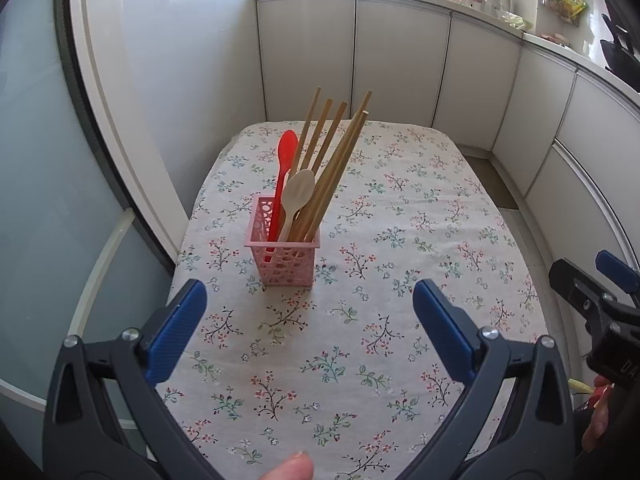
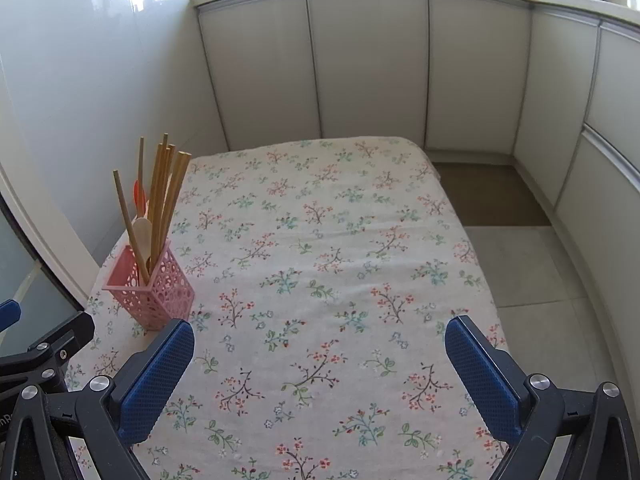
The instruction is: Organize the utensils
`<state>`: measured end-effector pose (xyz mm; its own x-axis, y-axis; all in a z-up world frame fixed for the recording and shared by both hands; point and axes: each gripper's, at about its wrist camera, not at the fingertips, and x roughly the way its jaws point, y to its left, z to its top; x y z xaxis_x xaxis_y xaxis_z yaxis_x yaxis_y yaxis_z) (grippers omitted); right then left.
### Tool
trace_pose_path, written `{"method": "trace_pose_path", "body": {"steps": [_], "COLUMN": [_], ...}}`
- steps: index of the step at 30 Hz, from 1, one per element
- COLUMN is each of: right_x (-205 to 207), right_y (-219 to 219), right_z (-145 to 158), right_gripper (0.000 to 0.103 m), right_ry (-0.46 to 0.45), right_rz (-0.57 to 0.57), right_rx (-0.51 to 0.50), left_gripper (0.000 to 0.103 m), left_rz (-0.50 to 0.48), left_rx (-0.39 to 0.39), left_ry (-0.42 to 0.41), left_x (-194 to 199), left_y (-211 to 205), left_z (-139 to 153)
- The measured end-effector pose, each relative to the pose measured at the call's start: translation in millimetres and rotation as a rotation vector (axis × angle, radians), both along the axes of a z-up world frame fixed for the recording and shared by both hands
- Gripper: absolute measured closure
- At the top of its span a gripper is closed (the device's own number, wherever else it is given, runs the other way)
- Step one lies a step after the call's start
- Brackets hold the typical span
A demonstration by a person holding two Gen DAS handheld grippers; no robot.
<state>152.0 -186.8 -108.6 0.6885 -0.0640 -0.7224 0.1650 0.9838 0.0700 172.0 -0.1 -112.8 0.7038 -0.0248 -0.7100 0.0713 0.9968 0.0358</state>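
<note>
A pink perforated holder (image 1: 283,255) stands on the floral tablecloth (image 1: 400,240), near the table's left side. In it stand several wooden chopsticks (image 1: 332,160), a red spoon (image 1: 282,176) and a cream spoon (image 1: 295,196), bowls up. My left gripper (image 1: 310,300) hovers open just in front of the holder, nothing between its blue pads (image 1: 176,332). The right wrist view shows the same holder (image 2: 150,290) at the left with the chopsticks (image 2: 164,188) leaning out. My right gripper (image 2: 320,344) is open over bare cloth, right of the holder.
White cabinets (image 2: 368,64) with a cluttered counter wrap the far and right sides. A glass door with white frame (image 1: 116,120) runs along the left. Tiled floor and a brown mat (image 2: 488,196) lie right of the table. A fingertip (image 1: 288,468) shows at the bottom edge.
</note>
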Motion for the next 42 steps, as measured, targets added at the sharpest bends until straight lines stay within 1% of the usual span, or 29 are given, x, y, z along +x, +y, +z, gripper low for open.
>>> {"method": "trace_pose_path", "body": {"steps": [20, 29, 42], "right_x": [0.1, -0.4, -0.8], "right_y": [-1.6, -1.7, -0.9], "right_z": [-1.5, 0.6, 0.5], "right_gripper": [0.000, 0.000, 0.000], "right_ry": [0.007, -0.005, -0.005], "right_rz": [-0.005, -0.013, -0.012], "right_rx": [-0.012, -0.028, -0.032], "left_gripper": [0.000, 0.000, 0.000], "left_rz": [0.000, 0.009, 0.012], "left_rx": [0.013, 0.020, 0.025], "left_ry": [-0.006, -0.036, -0.042], "left_x": [-0.9, -4.0, -4.2], "left_y": [0.1, 0.1, 1.1], "left_z": [-0.8, 4.2, 4.7]}}
